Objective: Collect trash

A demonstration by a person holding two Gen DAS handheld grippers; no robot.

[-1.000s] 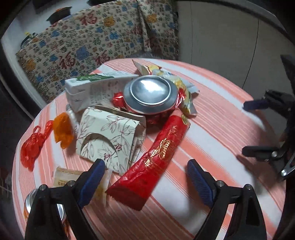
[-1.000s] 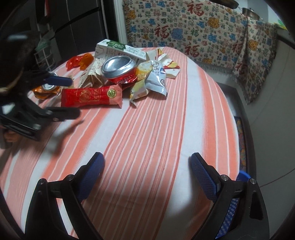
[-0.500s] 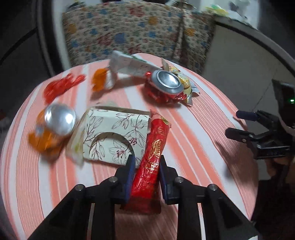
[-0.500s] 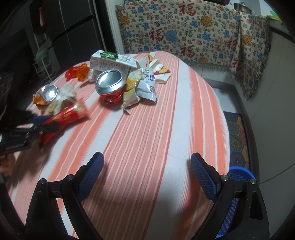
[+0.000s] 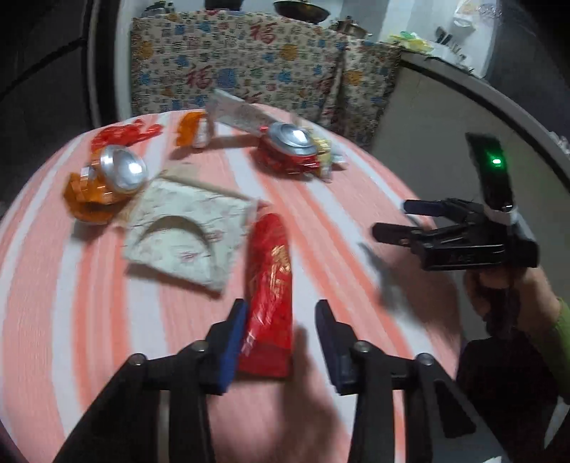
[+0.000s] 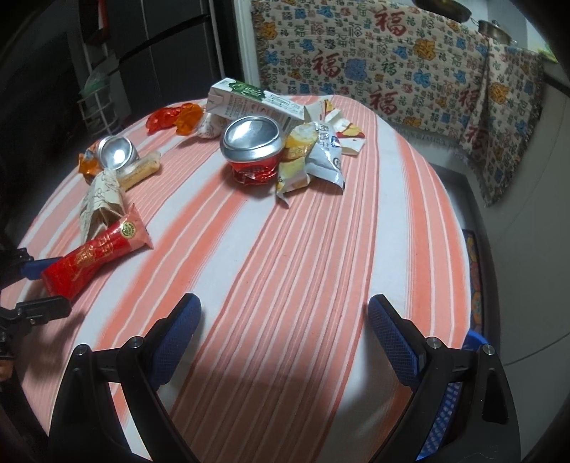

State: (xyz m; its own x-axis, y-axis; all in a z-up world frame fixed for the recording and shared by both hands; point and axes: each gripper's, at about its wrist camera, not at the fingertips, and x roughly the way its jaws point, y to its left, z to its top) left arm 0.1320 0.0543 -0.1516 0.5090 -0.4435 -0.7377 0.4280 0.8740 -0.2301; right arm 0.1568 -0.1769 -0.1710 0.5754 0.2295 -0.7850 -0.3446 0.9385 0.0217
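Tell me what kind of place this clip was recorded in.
Most likely a home kitchen or dining corner: a round table under a striped tablecloth strewn with snack wrappers and crushed cans, a patterned cloth draped over furniture behind it, and a metal pan on the counter beyond.

A tablecloth (image 6: 320,249) striped orange and white carries a glossy red wrapper (image 5: 269,285) lettered in gold, a cream box (image 5: 185,235) with a leaf print, a silver-topped red can (image 6: 253,149) and a white-and-green carton (image 6: 249,101). Behind hangs a beige cloth (image 6: 392,60) patterned with blue and yellow flowers and red characters.
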